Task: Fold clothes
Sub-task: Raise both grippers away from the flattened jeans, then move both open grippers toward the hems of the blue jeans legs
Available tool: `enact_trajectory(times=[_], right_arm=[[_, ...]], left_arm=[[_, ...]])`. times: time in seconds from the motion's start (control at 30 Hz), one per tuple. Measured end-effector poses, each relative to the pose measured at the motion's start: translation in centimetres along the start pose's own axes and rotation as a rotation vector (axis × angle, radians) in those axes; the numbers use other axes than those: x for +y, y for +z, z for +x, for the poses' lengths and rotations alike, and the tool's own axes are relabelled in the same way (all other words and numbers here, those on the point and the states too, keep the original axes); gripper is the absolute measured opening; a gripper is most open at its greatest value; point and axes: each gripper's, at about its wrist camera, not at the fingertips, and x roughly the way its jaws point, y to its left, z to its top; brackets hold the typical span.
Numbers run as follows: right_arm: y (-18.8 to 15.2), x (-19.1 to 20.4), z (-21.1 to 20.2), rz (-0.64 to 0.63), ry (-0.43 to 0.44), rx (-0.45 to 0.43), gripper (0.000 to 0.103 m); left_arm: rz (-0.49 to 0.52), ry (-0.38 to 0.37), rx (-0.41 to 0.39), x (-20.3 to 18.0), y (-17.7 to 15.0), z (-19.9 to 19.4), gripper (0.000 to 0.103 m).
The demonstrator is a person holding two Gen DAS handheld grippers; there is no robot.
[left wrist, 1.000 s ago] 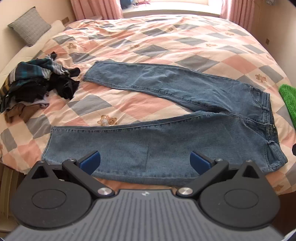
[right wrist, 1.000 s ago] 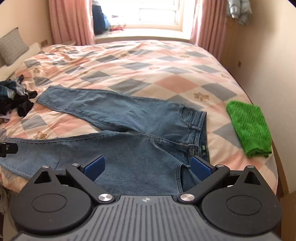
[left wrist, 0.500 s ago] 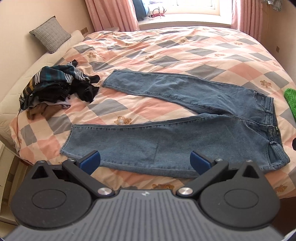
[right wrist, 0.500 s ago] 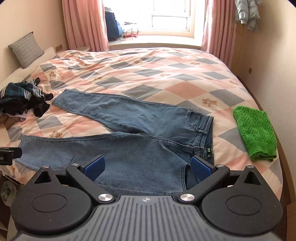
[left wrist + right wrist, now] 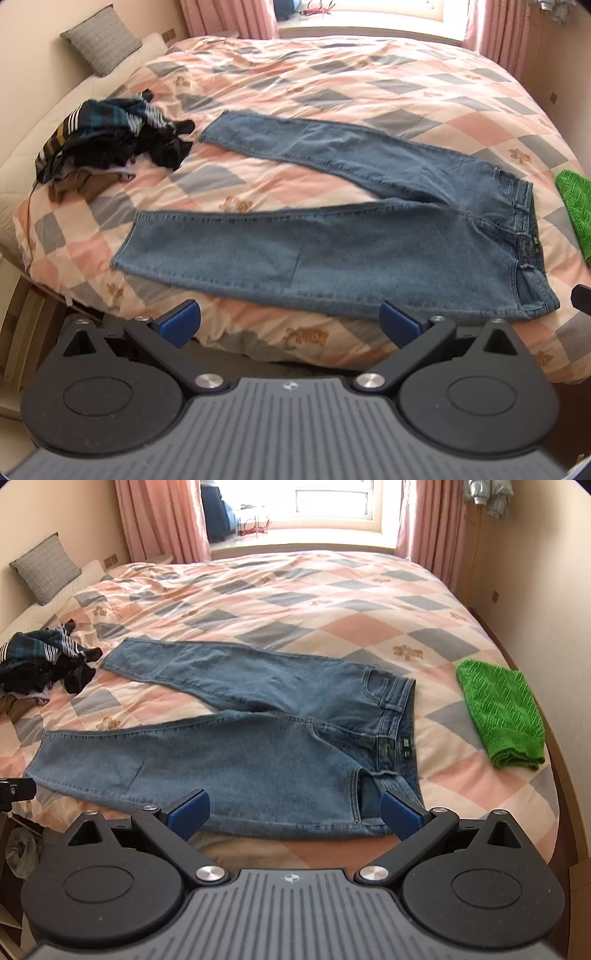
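A pair of blue jeans lies spread flat on the checked bedspread, legs apart pointing left, waistband to the right. My left gripper hovers open off the bed's near edge, in front of the lower leg, touching nothing. My right gripper is open too, held just short of the hip and waistband corner, with nothing between its blue pads. A tip of the left gripper shows at the right wrist view's left edge.
A heap of dark and striped clothes sits at the bed's left side. A folded green knit lies at the right edge. A grey pillow leans at the far left. Bare bedspread stretches behind the jeans.
Both grippers have pulled back and risen from the jeans, so more of the bed and room shows. The jeans have not moved and both grippers stayed open.
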Motion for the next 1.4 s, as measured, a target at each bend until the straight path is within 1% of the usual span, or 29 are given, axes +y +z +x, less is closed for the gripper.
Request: enact_trajectory(times=[0.3, 0.5, 0.7, 0.77, 0.93, 1.23, 1.4], right_arm=[[-1.9, 0.2, 0.1, -0.002, 0.01, 0.039, 0.101], [-2.6, 0.0, 0.0, 0.004, -0.003, 0.053, 0.101], [-2.9, -0.1, -0.1, 0.022, -0.015, 0.051, 0.101], [-3.0, -0.2, -0.1, 0.028, -0.019, 0.051, 0.101], [-2.2, 0.4, 0.9, 0.007, -0.023, 0.065, 0.101], [-1.5, 1.5, 2.6, 0.0, -0.035, 0.096, 0.101], [-0.7, 1.8, 4.5, 0.022, -0.067, 0.124, 0.101]], left_arm=[[-0.014, 0.021, 0.031, 0.7, -2.1, -0.6, 0.102], [-0.033, 0.046, 0.043, 2.6, -2.7, -0.6, 0.102], [-0.051, 0.071, 0.054, 4.5, -3.4, -0.6, 0.102], [-0.058, 0.078, 0.046, 5.3, -3.5, -0.7, 0.102], [-0.09, 0.096, 0.047, 6.9, -3.6, -0.6, 0.102], [-0.115, 0.111, 0.078, 9.4, -3.2, 1.5, 0.102], [-0.101, 0.106, 0.092, 10.4, -1.9, 3.6, 0.102]])
